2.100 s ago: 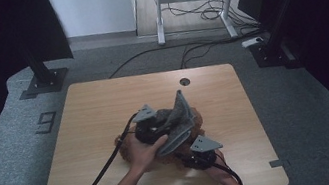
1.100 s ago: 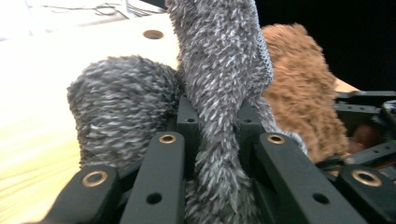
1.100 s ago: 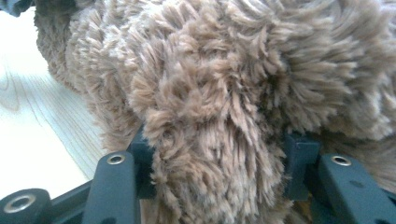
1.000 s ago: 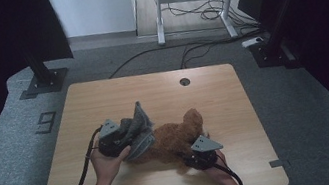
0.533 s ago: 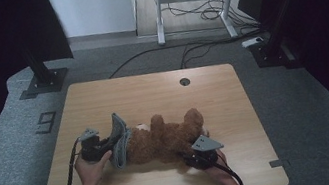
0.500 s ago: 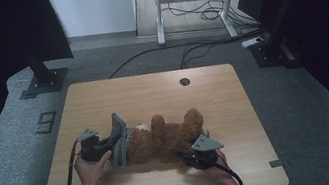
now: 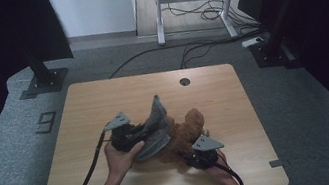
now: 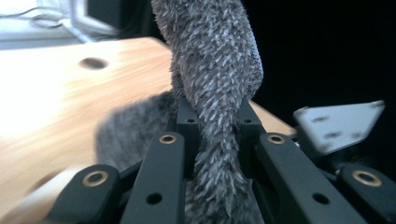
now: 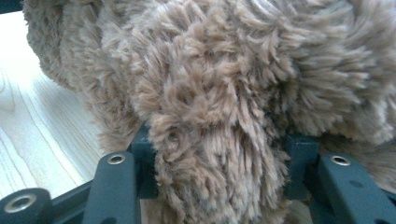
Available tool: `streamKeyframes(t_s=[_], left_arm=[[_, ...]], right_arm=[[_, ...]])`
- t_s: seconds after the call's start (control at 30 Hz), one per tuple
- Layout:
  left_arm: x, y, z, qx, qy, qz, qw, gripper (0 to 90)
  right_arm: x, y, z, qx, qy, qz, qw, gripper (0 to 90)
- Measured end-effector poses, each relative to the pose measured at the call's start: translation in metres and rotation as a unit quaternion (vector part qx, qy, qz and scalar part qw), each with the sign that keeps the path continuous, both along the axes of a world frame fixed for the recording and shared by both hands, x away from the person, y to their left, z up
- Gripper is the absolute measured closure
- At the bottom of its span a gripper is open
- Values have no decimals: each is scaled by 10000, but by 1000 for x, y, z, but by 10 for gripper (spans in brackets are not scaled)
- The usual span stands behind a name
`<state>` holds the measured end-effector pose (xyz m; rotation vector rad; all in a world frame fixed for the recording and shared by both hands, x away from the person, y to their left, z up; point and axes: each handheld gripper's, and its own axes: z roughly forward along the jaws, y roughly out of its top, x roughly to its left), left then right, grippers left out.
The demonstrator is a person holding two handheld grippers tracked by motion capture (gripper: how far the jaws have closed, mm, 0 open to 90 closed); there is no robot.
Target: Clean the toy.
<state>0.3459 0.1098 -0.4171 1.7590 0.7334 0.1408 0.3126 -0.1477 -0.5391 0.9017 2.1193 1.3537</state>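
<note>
1. Since half a second ago, my left gripper point(image 7: 151, 134) has carried the grey furry cloth point(image 7: 155, 127) back rightward, over the brown plush toy point(image 7: 184, 132).
2. Its jaws are clenched on the cloth.
3. My right gripper point(image 7: 194, 157) clamps a shaggy brown limb of the toy.
4. A white "9" marking point(image 7: 46, 122) shows on the grey carpet.
5. The toy lies centre-right on the wooden table point(image 7: 102, 98).

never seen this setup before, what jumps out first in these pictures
A fluffy brown plush toy lies near the middle of the wooden table, held from both ends. The left gripper is shut on a grey furry piece that sticks up at the toy's left, while the right gripper is clamped on brown fur at the toy's near right side.
</note>
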Motion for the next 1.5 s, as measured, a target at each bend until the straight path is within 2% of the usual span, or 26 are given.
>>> streamKeyframes(t_s=[0.17,0.23,0.3,0.37,0.43,0.53,0.67,0.73,0.87,1.07,1.3,1.5], left_arm=[[7,-42,0,173,97,-246,9995,773],[12,-59,-8,399,164,-215,9988,768],[17,-69,-19,752,188,-76,9970,766],[22,-70,-28,852,284,-43,9959,769],[23,-67,-31,1010,174,80,9947,772],[23,-57,-30,1217,79,222,9923,774],[25,-34,-34,1206,144,391,9918,772],[24,-18,-37,1108,162,502,9924,771],[19,11,-35,989,47,748,9923,771],[4,48,-39,804,59,937,9923,769],[-6,78,-54,690,228,1060,9917,766],[-4,95,-60,704,340,1229,9893,765]], right_arm=[[0,1,0,-17,-7,-20,10000,460],[0,1,0,-13,-10,-26,10000,460],[0,1,0,-9,-17,-27,10000,460],[0,1,-1,14,-10,-37,10000,459],[0,2,-1,22,1,-47,10000,459],[0,2,-1,-18,-21,-31,10000,459],[-1,3,0,-76,-74,-10,9999,459],[-1,3,-1,-94,-92,-2,9999,459],[-1,3,-1,-117,-55,-25,9999,460],[-1,3,-1,-97,-20,-88,9999,460],[-1,3,-1,-77,-2,-103,9999,459],[1,2,-1,-92,2,-181,9998,460]])
